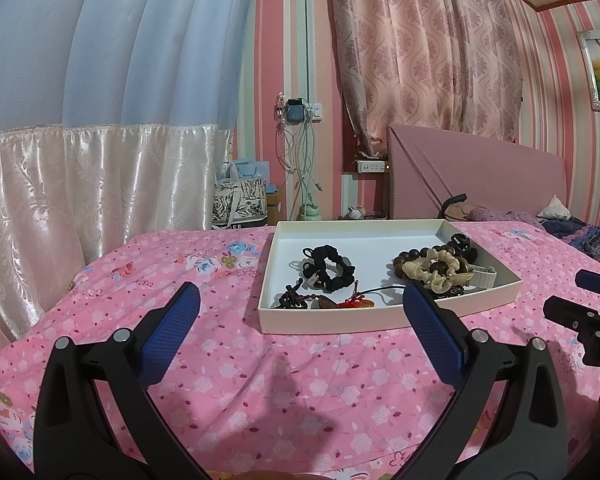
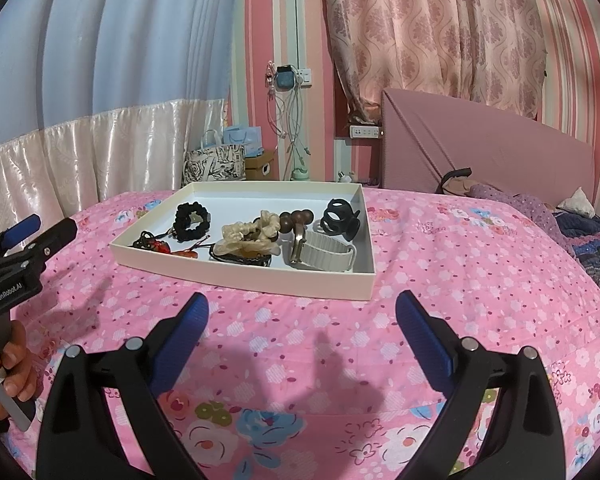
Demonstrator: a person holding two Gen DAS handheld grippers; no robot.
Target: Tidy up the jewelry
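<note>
Pink bedspread [image 2: 440, 280]: one tray [image 2: 244, 278], two scrunchies, both hand-held grippers released, empty.

Left tongs [image 1: 300, 304]: jaws spread wide, nothing between them. The blue ribbed pads [image 1: 170, 332] face each other across the gap, and the black finger arms run level and forward. Seen from the right wrist camera, the left tongs [image 2: 40, 226] sit at the far left edge, pointing forward and slightly right, gripped from below by the person's left hand [image 2: 8, 376], fingers wrapped round the handle.

Right tongs [image 2: 302, 314]: jaws likewise wide apart and empty, pads [image 2: 424, 344] parallel-facing. From the left wrist camera only their tip [image 1: 580, 300] shows at the right edge.
</note>
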